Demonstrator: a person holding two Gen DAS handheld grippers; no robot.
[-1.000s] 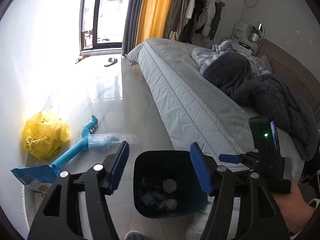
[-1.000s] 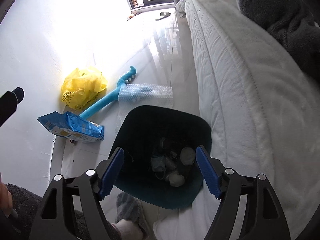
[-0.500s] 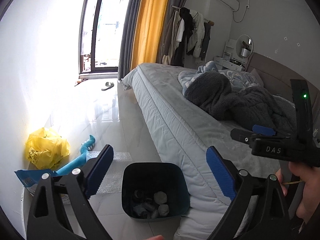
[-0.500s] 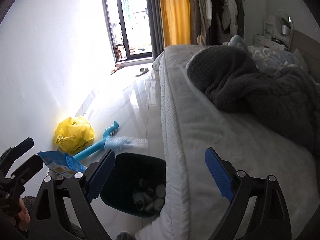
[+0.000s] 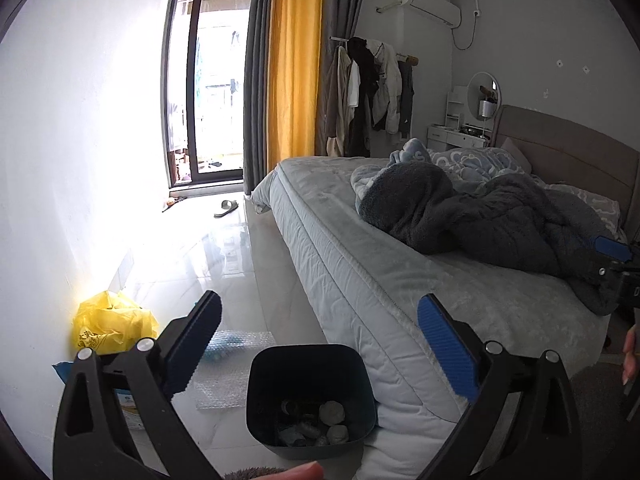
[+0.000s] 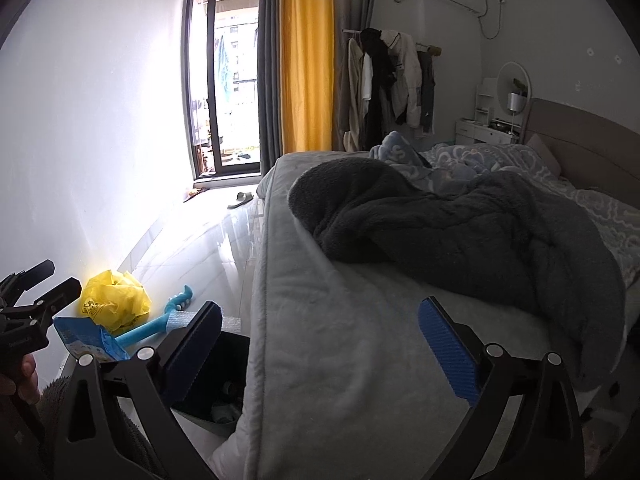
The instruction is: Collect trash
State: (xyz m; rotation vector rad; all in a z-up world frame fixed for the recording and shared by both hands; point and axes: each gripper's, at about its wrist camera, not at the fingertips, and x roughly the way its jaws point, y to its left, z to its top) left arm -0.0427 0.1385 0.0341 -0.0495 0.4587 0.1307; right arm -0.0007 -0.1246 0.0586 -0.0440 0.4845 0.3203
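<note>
A dark waste bin stands on the floor against the bed, with crumpled paper and other scraps inside. My left gripper hovers above and before it; its jaws are opening and hold nothing. On the floor by the wall lie a yellow plastic bag, bubble wrap, a blue snack packet and a teal plastic handle. My right gripper hangs over the bed's edge, its jaws opening with nothing between them. The bin shows partly behind its left finger.
A large bed with a dark grey blanket fills the right. A slipper lies near the glass balcony door. Coats hang on a rack; a dressing table with a round mirror stands beyond.
Both grippers rose and tilted up from over the bin toward the room. Their jaws spread wider. The right gripper swung across to above the bed.
</note>
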